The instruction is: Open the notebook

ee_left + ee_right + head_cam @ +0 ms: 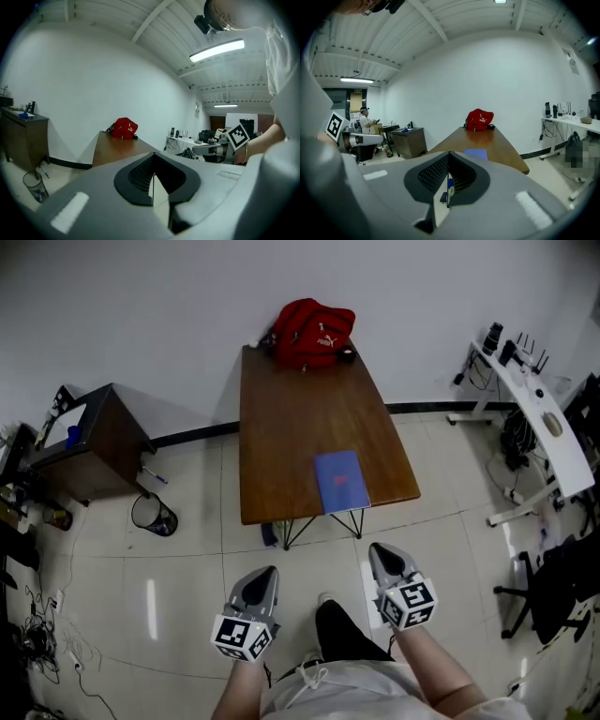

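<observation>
A closed blue notebook (340, 480) lies flat near the front right edge of the brown table (291, 418); the right gripper view also has the notebook (476, 153), beyond the jaws. My left gripper (265, 573) and right gripper (382, 551) hover over the floor short of the table, well apart from the notebook. Both are shut with nothing between their jaws. In the left gripper view the left gripper (153, 176) points at the table's left side. The right gripper (449, 176) points along the table toward the notebook.
A red bag (312, 331) sits at the table's far end against the wall. A dark cabinet (89, 442) and a wire bin (154, 515) stand to the left. A white desk (539, 418) and an office chair (553, 587) stand to the right.
</observation>
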`<action>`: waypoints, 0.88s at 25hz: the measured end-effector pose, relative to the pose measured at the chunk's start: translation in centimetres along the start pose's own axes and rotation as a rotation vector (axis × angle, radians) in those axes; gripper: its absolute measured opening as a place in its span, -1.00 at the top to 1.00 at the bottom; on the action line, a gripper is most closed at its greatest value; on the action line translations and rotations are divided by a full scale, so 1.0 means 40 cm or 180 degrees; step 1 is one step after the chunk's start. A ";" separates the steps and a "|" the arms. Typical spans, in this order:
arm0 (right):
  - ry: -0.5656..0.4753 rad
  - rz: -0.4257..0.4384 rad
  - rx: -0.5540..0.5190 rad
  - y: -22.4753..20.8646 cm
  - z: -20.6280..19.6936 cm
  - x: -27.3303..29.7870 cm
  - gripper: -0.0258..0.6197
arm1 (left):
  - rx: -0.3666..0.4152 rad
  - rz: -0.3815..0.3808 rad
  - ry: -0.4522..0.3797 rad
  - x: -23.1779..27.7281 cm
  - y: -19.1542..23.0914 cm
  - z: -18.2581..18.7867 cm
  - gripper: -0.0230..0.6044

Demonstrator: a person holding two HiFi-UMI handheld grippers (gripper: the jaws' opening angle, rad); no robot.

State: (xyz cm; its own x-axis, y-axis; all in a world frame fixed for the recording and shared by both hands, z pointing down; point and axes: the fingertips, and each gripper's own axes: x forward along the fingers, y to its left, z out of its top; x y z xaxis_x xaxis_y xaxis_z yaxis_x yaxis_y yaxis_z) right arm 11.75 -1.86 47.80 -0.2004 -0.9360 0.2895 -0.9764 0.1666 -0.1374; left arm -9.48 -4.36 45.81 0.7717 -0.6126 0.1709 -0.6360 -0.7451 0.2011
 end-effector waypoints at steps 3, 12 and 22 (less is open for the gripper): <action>0.0079 -0.0035 0.0049 -0.067 -0.001 0.101 0.90 | 0.0014 0.0002 0.0086 0.091 0.047 -0.006 0.91; 0.0535 -0.0093 0.0078 -0.253 -0.062 0.354 0.82 | -0.0064 -0.0006 0.0308 0.362 0.154 -0.050 0.91; 0.1071 -0.0397 0.0235 -0.380 -0.220 0.473 0.67 | -0.0204 -0.0057 0.0557 0.488 0.214 -0.152 0.91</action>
State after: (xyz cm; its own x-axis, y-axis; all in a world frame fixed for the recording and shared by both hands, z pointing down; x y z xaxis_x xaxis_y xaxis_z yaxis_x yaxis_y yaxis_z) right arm 22.12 -19.39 63.70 -0.1074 -0.7912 0.6021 -0.9890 0.0232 -0.1458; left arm 0.11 -21.10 56.72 0.7739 -0.5401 0.3307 -0.6255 -0.7336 0.2657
